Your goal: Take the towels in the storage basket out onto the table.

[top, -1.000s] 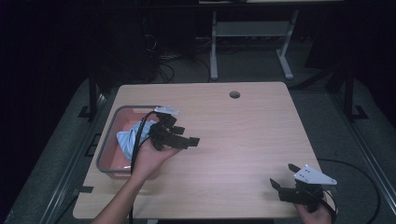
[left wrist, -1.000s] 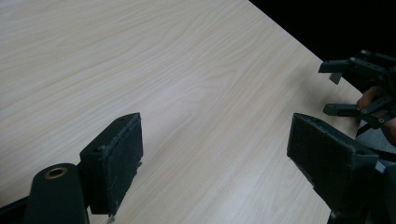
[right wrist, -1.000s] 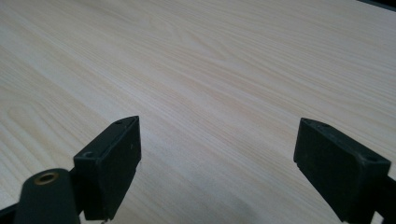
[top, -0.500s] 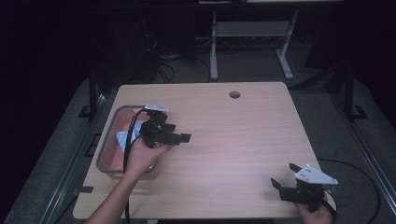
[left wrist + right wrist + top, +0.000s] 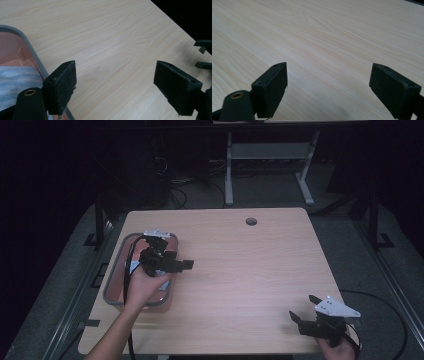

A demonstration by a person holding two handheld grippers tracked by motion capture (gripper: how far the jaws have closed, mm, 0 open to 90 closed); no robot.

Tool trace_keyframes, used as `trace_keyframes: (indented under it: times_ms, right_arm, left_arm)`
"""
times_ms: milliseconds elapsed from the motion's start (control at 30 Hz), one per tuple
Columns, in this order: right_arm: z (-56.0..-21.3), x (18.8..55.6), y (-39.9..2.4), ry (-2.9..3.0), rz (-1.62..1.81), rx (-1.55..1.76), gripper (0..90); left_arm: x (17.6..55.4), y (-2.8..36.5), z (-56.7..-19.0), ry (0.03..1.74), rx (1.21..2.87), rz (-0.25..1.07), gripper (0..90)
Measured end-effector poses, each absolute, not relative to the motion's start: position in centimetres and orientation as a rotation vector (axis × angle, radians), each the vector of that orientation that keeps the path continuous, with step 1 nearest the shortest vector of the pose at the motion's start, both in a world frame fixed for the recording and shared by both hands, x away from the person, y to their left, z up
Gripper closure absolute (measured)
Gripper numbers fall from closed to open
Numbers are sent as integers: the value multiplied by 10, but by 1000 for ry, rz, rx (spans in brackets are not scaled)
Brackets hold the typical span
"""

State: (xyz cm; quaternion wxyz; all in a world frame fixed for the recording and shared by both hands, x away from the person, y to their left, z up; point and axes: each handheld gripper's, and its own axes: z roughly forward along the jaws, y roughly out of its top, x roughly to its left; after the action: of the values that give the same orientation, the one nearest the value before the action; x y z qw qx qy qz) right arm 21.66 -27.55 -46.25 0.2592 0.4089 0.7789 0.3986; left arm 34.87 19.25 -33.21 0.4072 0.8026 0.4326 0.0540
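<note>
Progress read: the cloth [image 5: 15, 80] sits in the tray [image 5: 116, 289], at the left of the high view; from the left gripper view it's a pale blue-white fabric lying on the tray's pinkish floor, lower left of that frame, just inside the grey rim. Nothing lies out on the table [image 5: 250, 270]. My guess is either the drop-off is done or the pick hasn't started; can't tell which from this.

Left gripper [image 5: 172, 266]: held above the tray's right half, centre-left of the high view, jaws pointing right toward the middle of the table. Jaws spread wide, nothing between them; its own view shows bare wood in the gap, one pad hanging over the tray rim. The hand wraps the body from below, forearm coming up from the bottom edge, cable looping down beside the wrist.

Right gripper [image 5: 304, 309]: lower right of the high view, near the table's front corner, well apart from tray and cloth. Jaws also wide apart and empty, aimed up-left across the table; grey plate on top. Own view confirms bare tabletop between the pads. Looks parked, low over the surface; contact with the table can't be told.
</note>
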Motion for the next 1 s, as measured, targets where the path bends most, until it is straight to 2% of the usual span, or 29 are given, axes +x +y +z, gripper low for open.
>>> trace_keyframes:
  times_ms: [333, 1000]
  right_arm:
    - [-463, 217, -275, 2111, 1080, 1109, 145]
    - [-463, 217, -275, 2115, 1072, 1114, 145]
  left_arm:
    - [348, 213, -332, 1143, 2007, 176, 197]
    - [352, 275, -354, 1389, 1914, 275, 213]
